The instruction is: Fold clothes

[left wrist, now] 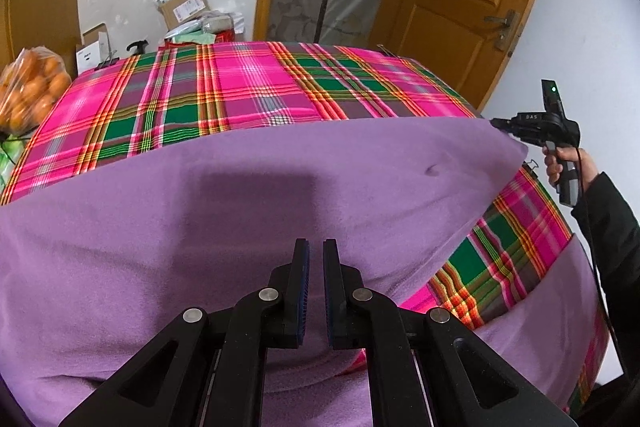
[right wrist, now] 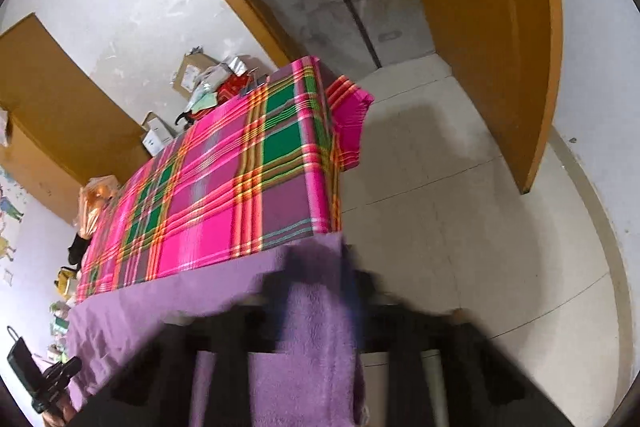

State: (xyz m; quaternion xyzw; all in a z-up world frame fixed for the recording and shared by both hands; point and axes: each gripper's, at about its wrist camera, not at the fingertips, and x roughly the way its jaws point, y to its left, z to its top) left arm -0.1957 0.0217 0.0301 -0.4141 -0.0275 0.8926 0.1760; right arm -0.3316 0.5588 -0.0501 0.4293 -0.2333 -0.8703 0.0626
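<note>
- Left gripper (left wrist: 316, 247): the jaws stand a narrow gap apart, and purple cloth shows through that gap. Whether they pinch a layer cannot be told from this view.
- Right gripper (right wrist: 320, 267): in its own blurred view, a strip of the purple fleece cloth (left wrist: 260, 195) runs between the jaws, which are clamped on it. The left wrist view shows the same gripper pinching the cloth's far right corner, held by a hand (left wrist: 568, 163) in a dark sleeve (left wrist: 612, 227).
- The cloth: it lies across the near part of the table (left wrist: 224, 95), which is covered in pink-and-green plaid. Its long straight edge runs left to right, from below the left gripper out to the right gripper's corner; that corner appears lifted off the table.
- Governing relation: the bare plaid lies ahead of both grippers, across the held edge. The right gripper is nearer the corner, the left nearer mid-cloth.
- Judgement: the pose fits either carrying an edge over into a fold or spreading the cloth flat.
- Surroundings: a bag of oranges (left wrist: 30, 87) and cardboard boxes (left wrist: 184, 7) stand beyond the table.
</note>
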